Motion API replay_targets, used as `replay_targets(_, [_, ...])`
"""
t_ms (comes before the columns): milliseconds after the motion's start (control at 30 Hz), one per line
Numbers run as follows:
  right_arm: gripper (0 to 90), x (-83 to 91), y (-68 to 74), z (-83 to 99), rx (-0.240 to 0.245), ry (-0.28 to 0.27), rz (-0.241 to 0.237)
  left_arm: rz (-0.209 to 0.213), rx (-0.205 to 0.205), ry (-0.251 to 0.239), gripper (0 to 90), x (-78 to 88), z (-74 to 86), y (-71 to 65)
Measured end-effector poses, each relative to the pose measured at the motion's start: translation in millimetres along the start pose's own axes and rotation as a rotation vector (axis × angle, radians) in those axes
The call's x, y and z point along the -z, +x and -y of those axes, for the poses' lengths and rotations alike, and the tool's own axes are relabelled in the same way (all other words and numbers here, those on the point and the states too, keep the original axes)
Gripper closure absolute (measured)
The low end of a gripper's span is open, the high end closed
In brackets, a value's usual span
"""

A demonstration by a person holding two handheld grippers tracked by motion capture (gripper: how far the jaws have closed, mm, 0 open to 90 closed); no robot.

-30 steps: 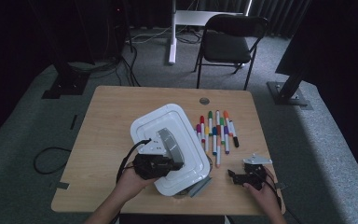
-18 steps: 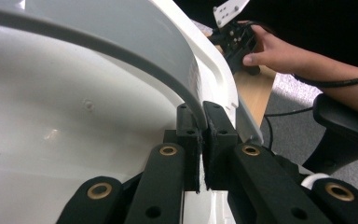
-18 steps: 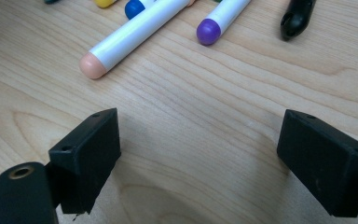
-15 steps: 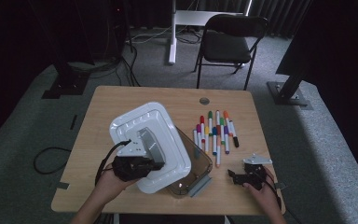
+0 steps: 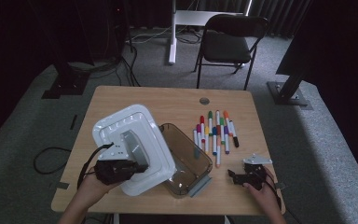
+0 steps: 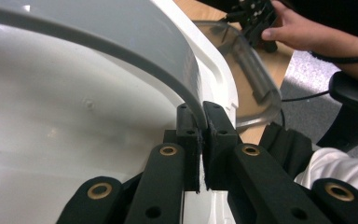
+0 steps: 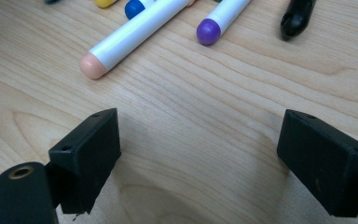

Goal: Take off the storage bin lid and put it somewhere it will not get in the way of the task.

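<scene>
Clenched tight on the handle of the big white lid point(image 5: 133, 149) is the left claw point(image 5: 137, 167). That lid is held at the counter's point(image 5: 168, 100) left side, tipped, with its long side running from near right to far left; its right edge is laid over the clear box point(image 5: 186, 158). Beside the box, pens point(image 5: 214, 133) are laid out. By the near right corner the right claw point(image 5: 235, 177) is held wide and released, nothing between its jaws.

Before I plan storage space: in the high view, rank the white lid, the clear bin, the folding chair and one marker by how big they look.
1. White lid, nearest the camera.
2. Clear bin, partly hidden under the lid, so unsure.
3. Folding chair, farther off, so its rank is unsure.
4. Black-capped marker, plainly smallest.
</scene>
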State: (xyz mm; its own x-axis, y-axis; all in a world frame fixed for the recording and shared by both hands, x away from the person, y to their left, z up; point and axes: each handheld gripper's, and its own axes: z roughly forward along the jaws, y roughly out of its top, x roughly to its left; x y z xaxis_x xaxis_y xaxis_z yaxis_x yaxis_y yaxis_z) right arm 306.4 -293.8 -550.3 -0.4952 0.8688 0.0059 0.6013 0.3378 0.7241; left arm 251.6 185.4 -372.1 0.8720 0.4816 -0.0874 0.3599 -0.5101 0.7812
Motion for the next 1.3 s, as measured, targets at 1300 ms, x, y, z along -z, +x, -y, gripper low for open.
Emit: replay_targets(1300, [12.7,0.0,0.1,0.1,0.000,0.000,0.000,0.052,0.254,0.182,78.3,-44.2,124.4,107.9])
